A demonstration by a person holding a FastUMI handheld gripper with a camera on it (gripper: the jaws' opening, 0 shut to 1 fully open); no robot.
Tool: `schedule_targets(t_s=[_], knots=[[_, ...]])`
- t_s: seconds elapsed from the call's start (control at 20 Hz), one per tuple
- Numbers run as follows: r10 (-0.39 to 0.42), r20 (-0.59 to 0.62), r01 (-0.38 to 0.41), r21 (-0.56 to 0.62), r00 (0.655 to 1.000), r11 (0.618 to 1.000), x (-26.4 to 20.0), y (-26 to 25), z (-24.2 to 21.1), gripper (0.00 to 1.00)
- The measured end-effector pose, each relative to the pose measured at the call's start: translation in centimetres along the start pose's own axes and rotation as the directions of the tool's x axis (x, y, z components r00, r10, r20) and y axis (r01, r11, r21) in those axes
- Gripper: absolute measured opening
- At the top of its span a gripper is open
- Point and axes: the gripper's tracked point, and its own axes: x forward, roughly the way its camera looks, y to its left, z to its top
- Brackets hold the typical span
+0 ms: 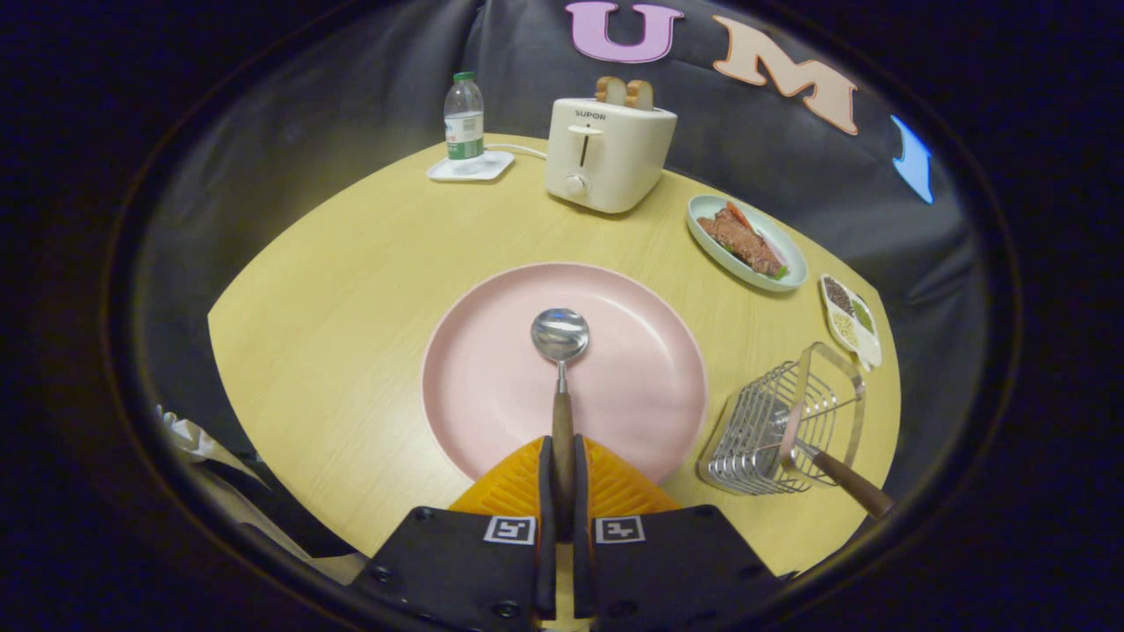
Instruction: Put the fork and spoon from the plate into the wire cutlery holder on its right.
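Gripper view looks down on a round wooden table with a pink plate in the middle. The gripper has its two fingers pressed together on the wooden handle of the spoon, one finger on each side, so the jaws are clamped on it. The spoon's long axis runs straight forward from the fingers, in line with them: the handle is between the fingers and the shiny bowl points away, over the middle of the plate. I cannot tell if the bowl touches the plate or is a little above it.

The wire cutlery holder lies to the right of the plate, just beside its rim and slightly ahead of the fingers. It appears tilted or on its side, with the open mouth toward the near right. One utensil with a wooden handle is already in it, with the handle sticking out toward the near side; it is probably the fork, but its head is hidden by the wires.

In my judgement the fork step is done and the spoon is now held. The next move depends on this relation: the holder is to the right, so the spoon must travel sideways and then turn, bowl first, toward the mouth, beside the handle already there.
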Motion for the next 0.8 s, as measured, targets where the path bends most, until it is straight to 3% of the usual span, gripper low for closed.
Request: schedule_targets(t_s=[0.45,0.8], knots=[[-0.008,0.020,0.008,0.002,1.000,1.000,-4.6,-3.1,1.8,0.07],[-0.074,-0.024,0.075,0.035,0.997,0.997,-9.1,-9.8,1.7,0.08]])
